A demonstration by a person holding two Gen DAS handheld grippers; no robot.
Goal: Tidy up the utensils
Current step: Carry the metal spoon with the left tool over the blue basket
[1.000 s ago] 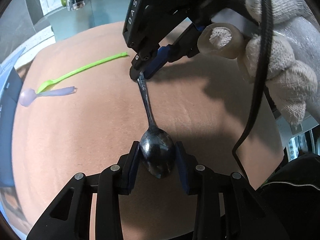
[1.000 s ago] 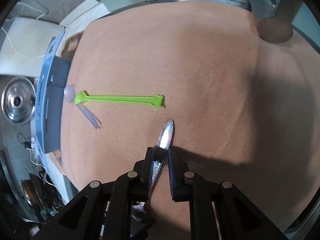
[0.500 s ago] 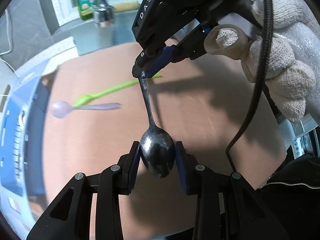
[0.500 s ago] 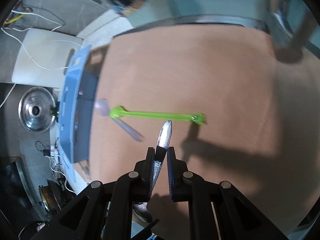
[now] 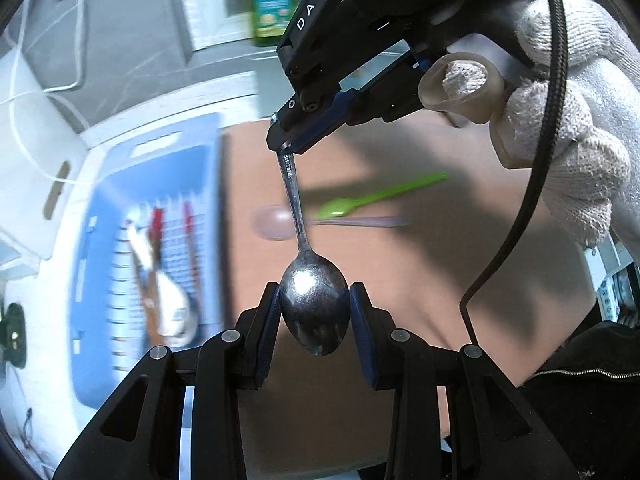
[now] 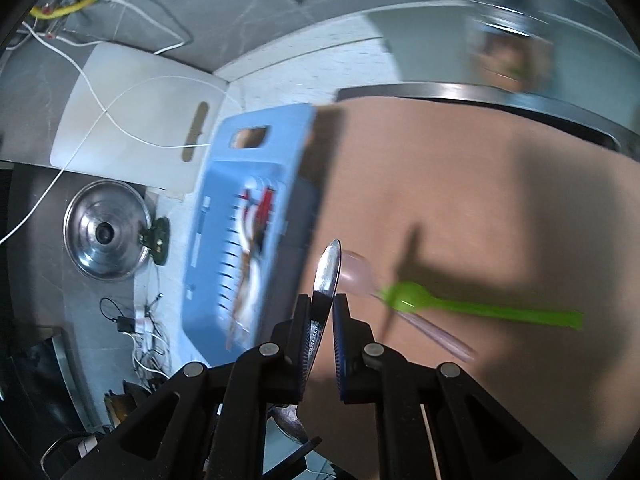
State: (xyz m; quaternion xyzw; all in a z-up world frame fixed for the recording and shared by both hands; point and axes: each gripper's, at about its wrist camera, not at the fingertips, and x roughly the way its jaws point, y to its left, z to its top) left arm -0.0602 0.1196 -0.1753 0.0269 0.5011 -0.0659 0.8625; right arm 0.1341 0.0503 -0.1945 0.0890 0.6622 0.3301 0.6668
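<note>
Both grippers shared one metal spoon (image 5: pixel 315 312) in mid-air above the tan mat (image 5: pixel 420 280): the left gripper (image 5: pixel 315 320) squeezed the bowl, the right gripper (image 6: pixel 325 312) pinched the handle, whose tip pointed toward the blue tray (image 6: pixel 248 148). Long axis ran from one tool to the other. Motion blur smeared the tray's contents, red and white handled pieces, hard to name. Green spoon (image 5: pixel 376 200) and pale purple spoon (image 5: pixel 276 222) lay crossed on the mat
</note>
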